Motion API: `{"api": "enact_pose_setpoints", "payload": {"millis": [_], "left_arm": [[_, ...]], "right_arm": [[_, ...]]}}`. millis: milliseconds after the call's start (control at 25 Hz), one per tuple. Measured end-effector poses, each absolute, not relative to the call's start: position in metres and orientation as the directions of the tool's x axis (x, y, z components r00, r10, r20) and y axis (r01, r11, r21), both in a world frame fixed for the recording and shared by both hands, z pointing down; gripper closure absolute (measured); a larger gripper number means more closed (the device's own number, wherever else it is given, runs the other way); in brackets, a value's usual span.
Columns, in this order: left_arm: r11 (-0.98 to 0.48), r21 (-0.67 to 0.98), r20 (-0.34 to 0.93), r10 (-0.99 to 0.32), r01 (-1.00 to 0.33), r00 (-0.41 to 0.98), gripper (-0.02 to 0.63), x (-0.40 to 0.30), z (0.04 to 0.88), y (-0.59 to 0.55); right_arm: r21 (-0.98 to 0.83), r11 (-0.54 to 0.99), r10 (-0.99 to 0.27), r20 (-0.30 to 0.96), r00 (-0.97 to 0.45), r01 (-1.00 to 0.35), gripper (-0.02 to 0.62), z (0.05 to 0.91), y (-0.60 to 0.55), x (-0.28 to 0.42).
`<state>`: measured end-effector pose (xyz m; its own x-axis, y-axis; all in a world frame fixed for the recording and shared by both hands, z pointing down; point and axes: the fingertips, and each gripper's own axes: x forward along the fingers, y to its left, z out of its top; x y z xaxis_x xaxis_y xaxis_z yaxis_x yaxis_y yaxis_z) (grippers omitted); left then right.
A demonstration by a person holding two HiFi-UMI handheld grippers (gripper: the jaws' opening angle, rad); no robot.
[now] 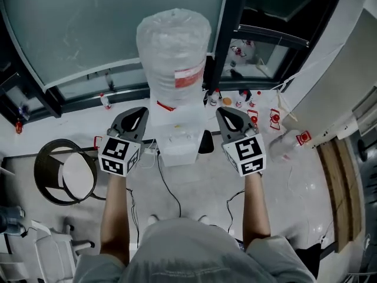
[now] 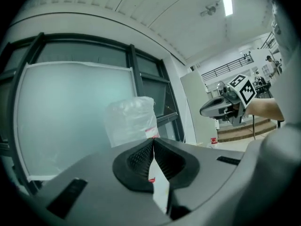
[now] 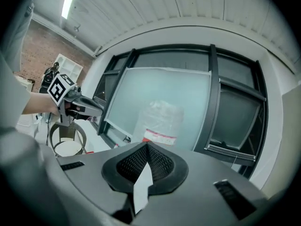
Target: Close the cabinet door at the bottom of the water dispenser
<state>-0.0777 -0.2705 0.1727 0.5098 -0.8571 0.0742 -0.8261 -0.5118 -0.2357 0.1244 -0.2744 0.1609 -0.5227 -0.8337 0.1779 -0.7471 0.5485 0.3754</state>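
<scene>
The bottle (image 1: 174, 46) on the water dispenser (image 1: 177, 140) is wrapped in clear, crinkled plastic film, with a red and white label that looks like paper. The dispenser's body is smooth white plastic. The floor (image 1: 200, 184) is pale, glossy, stone-like tile. On the far side, the window pane (image 1: 88, 22) is frosted glass in a dark matt metal frame (image 1: 227, 34). At the right lie brown wooden boards (image 1: 340, 187). The left gripper (image 2: 153, 141) and right gripper (image 3: 147, 146) are matt grey plastic, their jaws lined with black ribbed pads (image 2: 138, 158). The person's shirt (image 1: 194, 252) is grey cloth
</scene>
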Motion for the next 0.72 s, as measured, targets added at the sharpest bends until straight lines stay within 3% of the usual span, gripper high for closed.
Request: {"api": "enact_pose_setpoints", "payload": {"millis": [240,720], "left_arm": [[-0.509,-0.341,0.018,-0.844,-0.791,0.536,0.584,-0.074,0.130,-0.255],[-0.513,-0.399,-0.016,-0.824,-0.760,0.566,0.583,-0.074,0.107,-0.239]], "right_arm": [[0.401,0.534,-0.836,0.114,-0.537,-0.745,0.566,0.131,-0.269,0.108],[0.441,0.509,-0.843,0.084,-0.531,-0.739,0.566,0.112,-0.256,0.105]]}}
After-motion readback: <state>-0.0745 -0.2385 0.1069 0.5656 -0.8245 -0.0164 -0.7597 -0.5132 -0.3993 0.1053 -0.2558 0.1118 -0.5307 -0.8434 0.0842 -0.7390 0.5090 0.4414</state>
